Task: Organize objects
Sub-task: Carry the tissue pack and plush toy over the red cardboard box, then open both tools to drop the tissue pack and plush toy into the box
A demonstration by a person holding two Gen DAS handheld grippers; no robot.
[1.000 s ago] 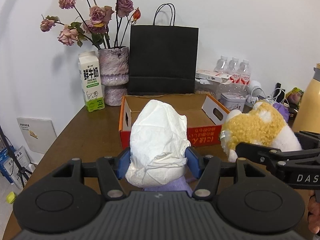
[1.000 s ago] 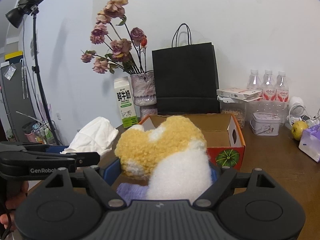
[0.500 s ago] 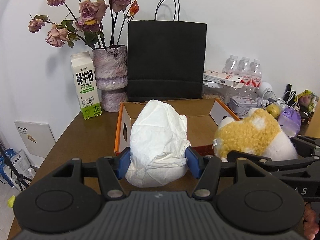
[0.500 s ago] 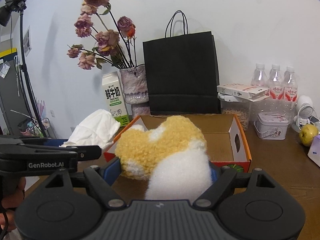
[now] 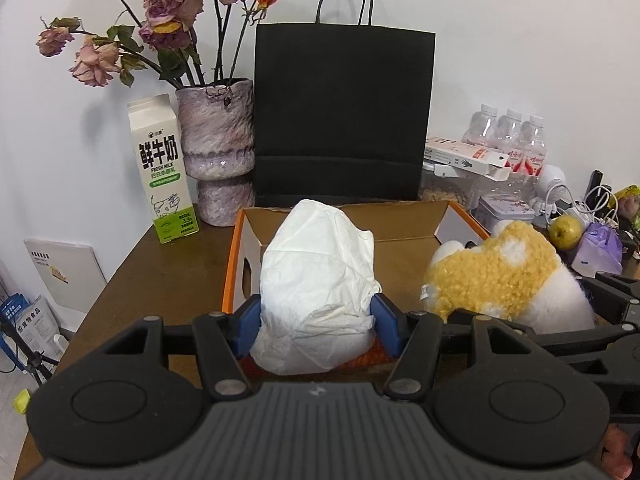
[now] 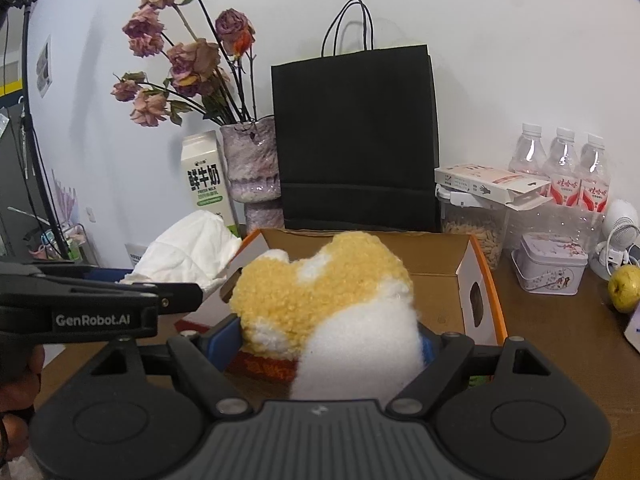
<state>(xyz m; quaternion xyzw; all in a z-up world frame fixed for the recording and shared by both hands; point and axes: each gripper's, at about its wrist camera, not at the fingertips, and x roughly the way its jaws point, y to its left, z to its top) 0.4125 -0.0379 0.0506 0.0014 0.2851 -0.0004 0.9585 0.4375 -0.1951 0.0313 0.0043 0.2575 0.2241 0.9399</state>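
Left hand-held gripper [image 5: 316, 322] is clamped on a crumpled white cloth bundle [image 5: 316, 284], its blue pads pressing the bundle from both sides at roughly half span. The bundle stands upright between the fingers, long axis running from 6 toward 12 o'clock. Dead ahead at 12 o'clock lies the open orange-edged cardboard box [image 5: 404, 224] on the brown wooden surface [image 5: 168, 276]; in the left wrist view the box's near wall sits just under the bundle, so the coming move looks like a short carry forward and a drop inside.

Right hand-held gripper [image 6: 328, 344] is clamped on a fluffy yellow-and-white plush toy [image 6: 332, 300], its jaws set wider than the left pair's because the toy is bulkier. The toy bulges up and out over the fingers, its yellow part toward 11 o'clock and the white part toward 5. The same box lies at 12 o'clock here too, its floor bare and showing behind the toy.

Both loads sit side by side at the box's near edge, about equally near, the bundle toward the box's left half and the toy toward its right, so each probably has room without crossing.
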